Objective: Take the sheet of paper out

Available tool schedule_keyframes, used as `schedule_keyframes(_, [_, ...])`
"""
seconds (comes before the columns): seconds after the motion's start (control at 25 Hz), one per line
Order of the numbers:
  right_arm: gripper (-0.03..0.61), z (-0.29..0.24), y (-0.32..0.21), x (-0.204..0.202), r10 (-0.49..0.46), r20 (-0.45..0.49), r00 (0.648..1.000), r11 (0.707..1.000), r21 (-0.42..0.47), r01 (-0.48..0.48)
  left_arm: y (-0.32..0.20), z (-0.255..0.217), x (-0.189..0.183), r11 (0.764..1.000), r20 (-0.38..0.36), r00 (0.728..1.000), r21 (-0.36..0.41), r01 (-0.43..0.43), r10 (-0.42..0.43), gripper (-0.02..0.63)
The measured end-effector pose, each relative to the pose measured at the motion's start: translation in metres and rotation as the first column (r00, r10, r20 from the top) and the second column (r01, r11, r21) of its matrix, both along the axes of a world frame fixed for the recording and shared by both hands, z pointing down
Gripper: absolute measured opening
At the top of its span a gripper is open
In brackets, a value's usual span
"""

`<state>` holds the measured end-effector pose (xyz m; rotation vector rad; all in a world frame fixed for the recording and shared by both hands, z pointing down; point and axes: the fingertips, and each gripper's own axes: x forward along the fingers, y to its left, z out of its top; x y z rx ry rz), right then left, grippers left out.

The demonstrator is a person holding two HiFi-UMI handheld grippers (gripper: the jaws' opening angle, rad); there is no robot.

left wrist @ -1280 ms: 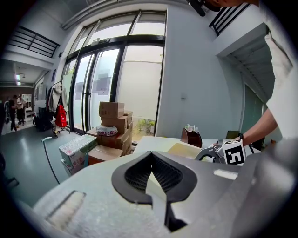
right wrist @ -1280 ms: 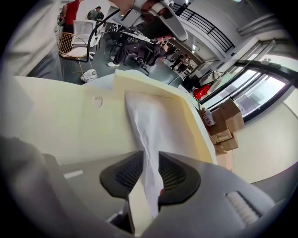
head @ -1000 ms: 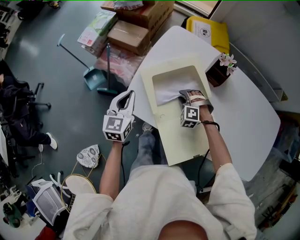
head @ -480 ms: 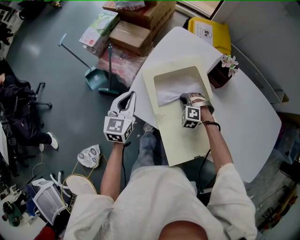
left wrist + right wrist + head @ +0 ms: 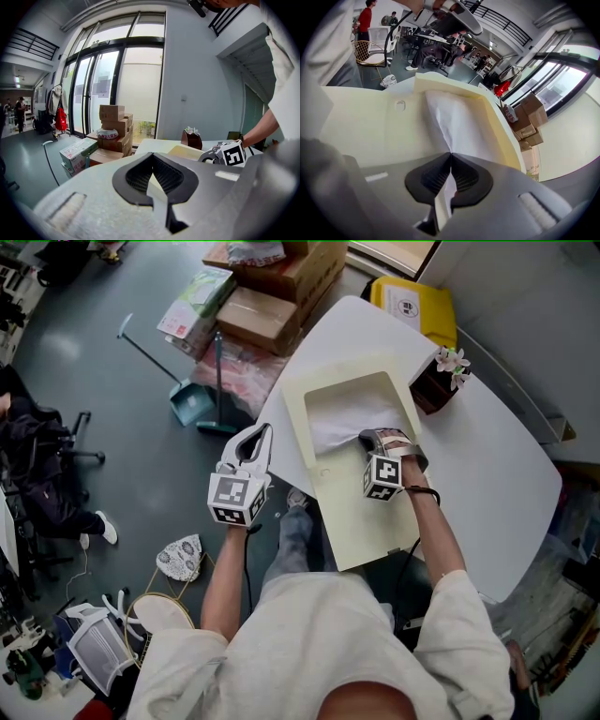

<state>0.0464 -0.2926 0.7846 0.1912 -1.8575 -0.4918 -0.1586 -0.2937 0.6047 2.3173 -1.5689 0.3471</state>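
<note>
White bench [image 5: 487, 484] seen from above, w/ a big cream envelope [image 5: 361, 531] laid across it, near end hung over the bench edge toward the person. In the envelope's open far half the sheet of paper [image 5: 342, 418] is found: white, rumpled, mostly inside the recess. And there it is: the sheet's near edge is pinched by the R tongs [image 5: 368, 437]. In the right gripper view the pads are closed tight on a fold of paper, nothing else caught btwn them. L tongs [image 5: 258, 432] are held off the bench's left edge, over the floor, well apart from the envelope; jaws are pressed together, nothing held. Step in hand is judged to be the pull-out itself, hardly begun. To be done well, the sheet should be drawn low & flat along the envelope, toward the person, slow & steady, so thin paper isn't torn at the pinch or snagged on the recess rim. Envelope isn't pinned by anything, so it may get dragged along; the L tongs could be set down on its near part to hold it. Grip shouldn't be eased until the sheet is fully clear.
</note>
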Motion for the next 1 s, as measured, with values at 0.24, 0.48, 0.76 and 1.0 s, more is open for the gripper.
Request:
schedule_keyframes(0.24, [0.005, -0.011, 0.013, 0.011, 0.023, 0.009, 1.0, 0.999, 0.025, -0.024, 0.002, -0.008, 0.017, 0.999, -0.003, 0.999, 0.019, -0.037, 0.037, 0.003])
schedule_keyframes(0.48, [0.006, -0.015, 0.035, 0.027, 0.052, 0.009, 0.999, 0.998, 0.033, -0.052, 0.01, -0.015, 0.035, 0.997, -0.005, 0.997, 0.036, -0.072, 0.073, 0.003])
schedule_keyframes(0.76, [0.006, -0.032, 0.059, 0.041, 0.089, 0.036, 0.995, 0.995, 0.049, -0.09, 0.016, -0.027, 0.058, 0.992, -0.01, 0.994, 0.064, -0.109, 0.11, 0.003])
schedule_keyframes(1.0, [0.006, -0.054, 0.071, 0.051, 0.114, 0.061, 0.992, 0.99, 0.08, -0.118, 0.016, -0.042, 0.074, 0.987, -0.014, 0.991, 0.091, -0.133, 0.134, 0.003])
